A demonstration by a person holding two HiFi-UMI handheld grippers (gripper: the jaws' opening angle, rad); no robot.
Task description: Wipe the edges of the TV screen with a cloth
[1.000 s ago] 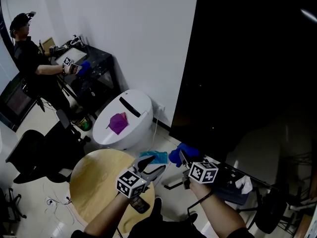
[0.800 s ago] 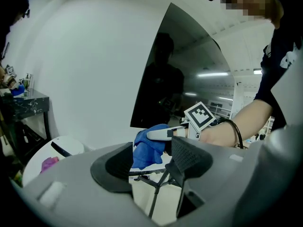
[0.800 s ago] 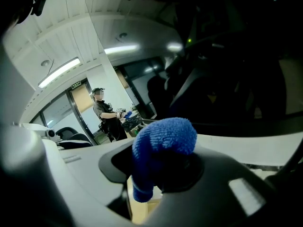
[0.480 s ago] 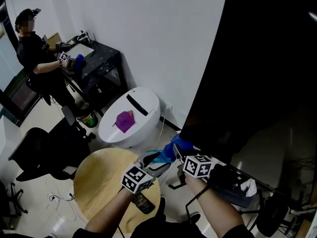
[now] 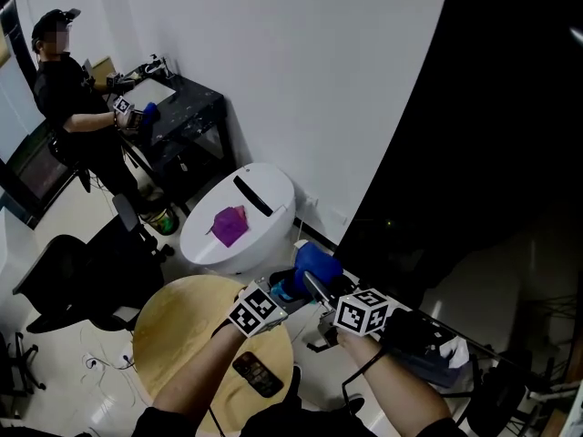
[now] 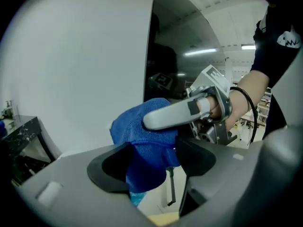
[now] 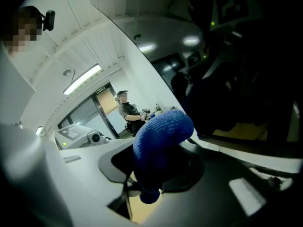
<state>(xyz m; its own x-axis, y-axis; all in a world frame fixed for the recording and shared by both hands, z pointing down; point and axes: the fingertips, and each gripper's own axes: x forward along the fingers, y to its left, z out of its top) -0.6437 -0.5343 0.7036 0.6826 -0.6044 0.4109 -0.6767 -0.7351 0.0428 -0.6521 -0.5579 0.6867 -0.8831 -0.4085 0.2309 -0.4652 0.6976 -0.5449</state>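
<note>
We hold the bunched blue microfibre cloth in the right gripper, fingers closed tight on the fabric, raised near the lower left edge of the large black TV screen — contact with the screen cannot be confirmed. The left gripper sits just beside it over the round wooden tabletop; its fingers have just been opening and stand wide apart, the cloth's hanging fold between them, unpressed.

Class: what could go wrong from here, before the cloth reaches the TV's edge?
1. The right gripper pinches the blue cloth as a bunched wad, so it might slip out.
2. The left gripper has just been opening its jaws with the cloth between them; snagging there could tug it free.
</note>
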